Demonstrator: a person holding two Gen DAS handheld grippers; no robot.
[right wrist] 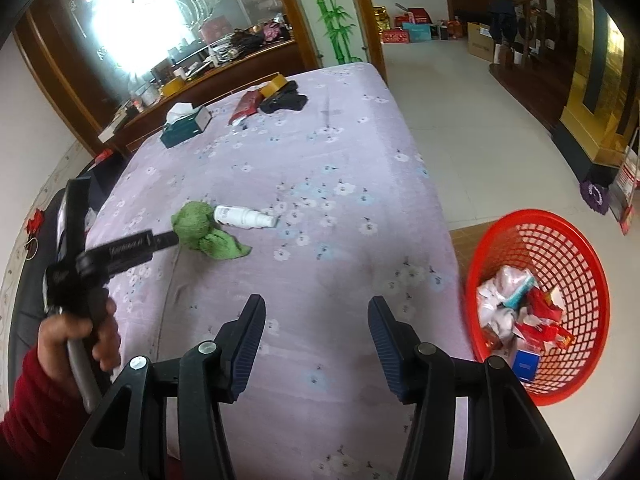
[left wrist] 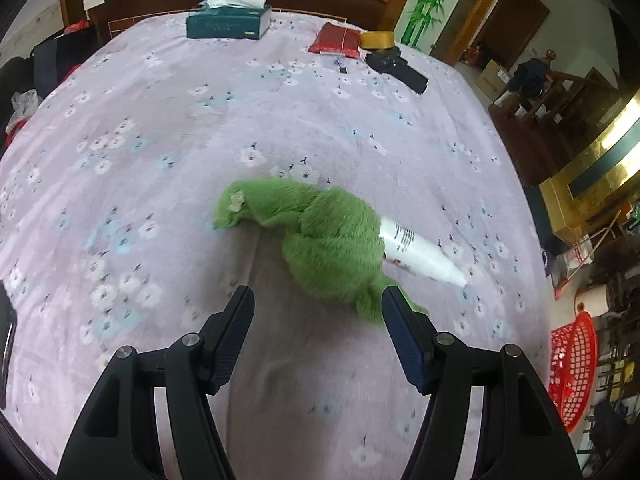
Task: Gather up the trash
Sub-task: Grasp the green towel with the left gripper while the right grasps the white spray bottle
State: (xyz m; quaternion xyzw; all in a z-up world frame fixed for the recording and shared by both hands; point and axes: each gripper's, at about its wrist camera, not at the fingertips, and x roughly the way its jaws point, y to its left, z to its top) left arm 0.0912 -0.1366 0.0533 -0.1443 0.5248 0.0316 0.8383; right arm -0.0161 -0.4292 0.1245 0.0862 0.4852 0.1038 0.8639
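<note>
A crumpled green cloth (left wrist: 320,236) lies on the lilac flowered bedcover (left wrist: 160,120), with a white spray bottle (left wrist: 420,250) on its side touching the cloth's right edge. My left gripper (left wrist: 318,294) hovers just before the cloth, open, nothing between its fingers; the cloth's tail shows behind the right fingertip. The right wrist view shows that gripper's finger (right wrist: 132,246) reaching toward the green cloth (right wrist: 200,228) and bottle (right wrist: 244,217), held by a hand in a red sleeve. My right gripper (right wrist: 316,304) is open and empty over the bed's near part.
A red mesh basket (right wrist: 592,280) holding several wrappers and boxes stands on the floor right of the bed. At the headboard end lie a tissue box (left wrist: 228,20), a red packet (left wrist: 336,40), a yellow tape roll (left wrist: 376,39) and a black object (left wrist: 396,66).
</note>
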